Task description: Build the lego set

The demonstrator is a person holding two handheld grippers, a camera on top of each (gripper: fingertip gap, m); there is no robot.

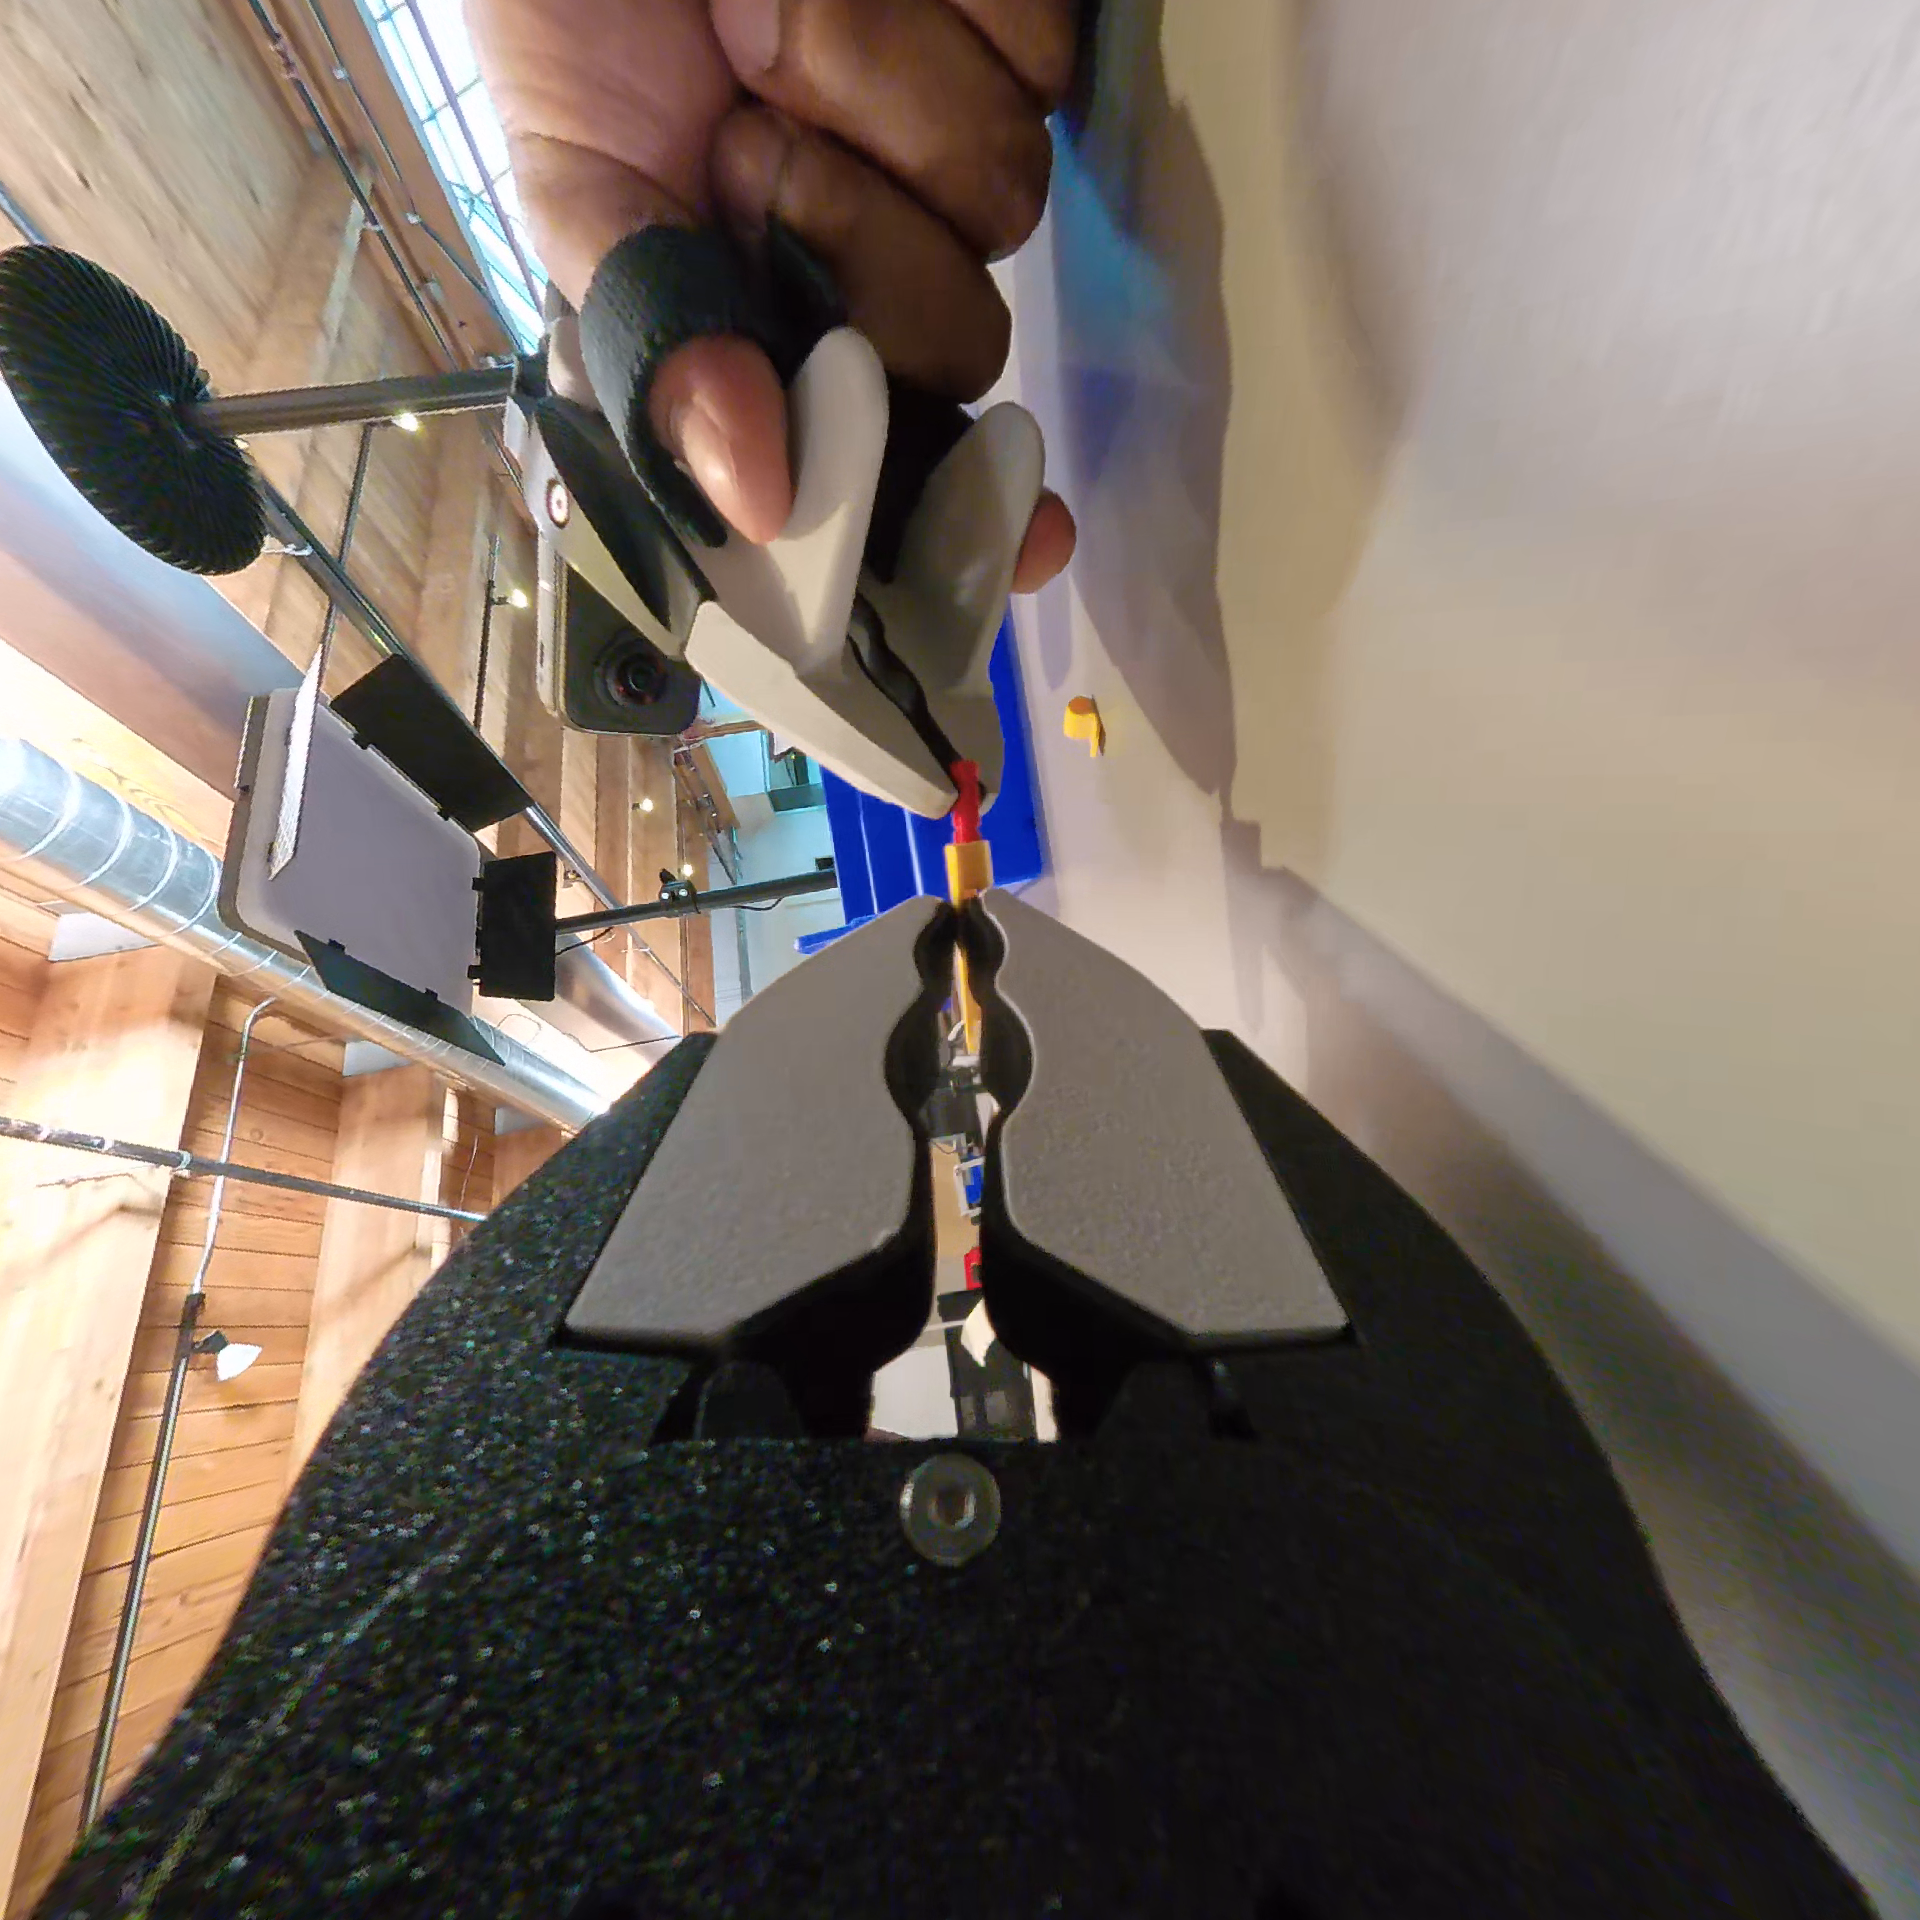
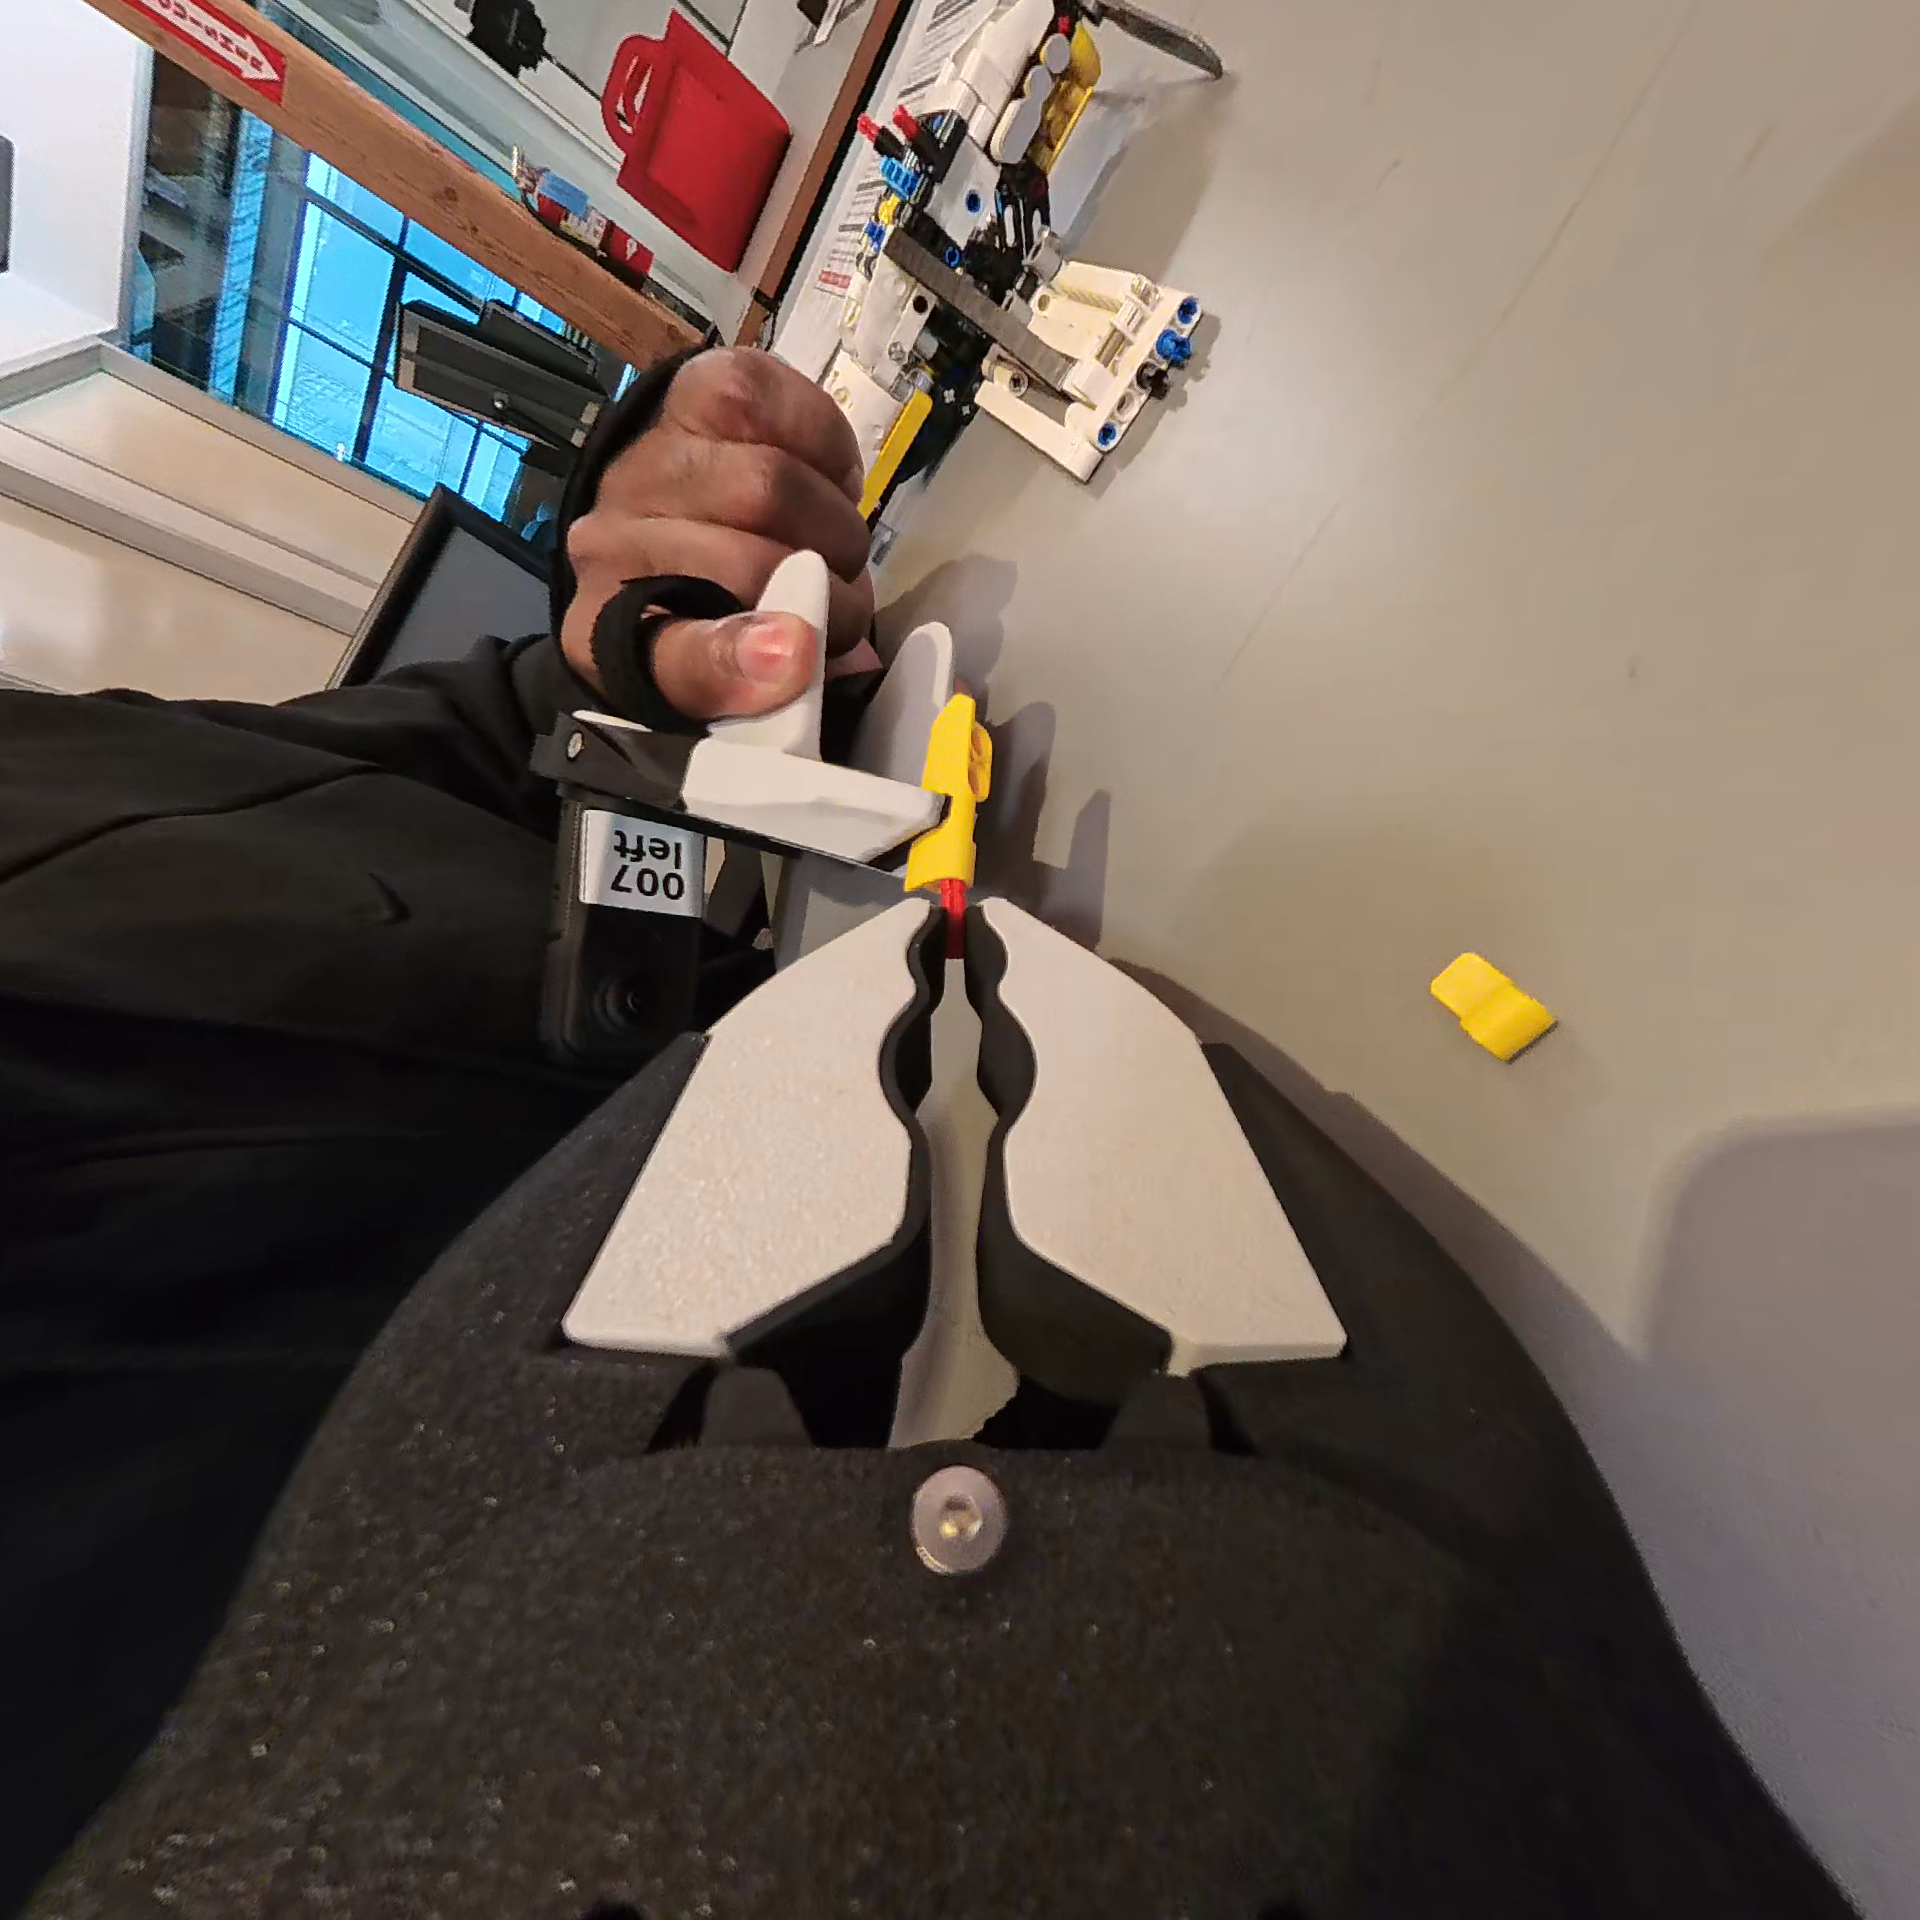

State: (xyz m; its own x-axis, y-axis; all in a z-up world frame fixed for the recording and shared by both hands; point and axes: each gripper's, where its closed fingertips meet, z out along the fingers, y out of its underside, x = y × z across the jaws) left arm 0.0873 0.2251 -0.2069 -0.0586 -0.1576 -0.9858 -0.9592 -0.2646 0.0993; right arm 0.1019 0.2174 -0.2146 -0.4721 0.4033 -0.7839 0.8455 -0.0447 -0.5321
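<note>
Pale worktop [image 2: 1558, 520] is carrying everything, both views are rolled sideways. At its far side a white, black and yellow brick-built model [image 2: 997, 281] is sitting on a printed sheet; a blue bin [image 1: 894, 842] is showing at the opposite end in the left wrist view.

Left claw [image 1: 958, 906] is clamping together on a yellow connector piece [image 1: 975, 868], with its pads pressing on the flat tab and the barrel end sticking out past the tips. Person's hand [image 2: 717, 540] is gripping that tool, thumb through a black strap.

Right claw [image 2: 956, 914] is pinching a thin red pin [image 2: 953, 896] at the tips; its other hand [image 1: 831, 156] is wrapping the handle.

The two claws are meeting tip to tip above the worktop, with the red pin lining up with the barrel of the yellow connector piece and touching its end. Can't tell how deep it is seated.

A second, loose yellow piece [image 2: 1493, 1006] is lying on the worktop, well apart from both claws.
</note>
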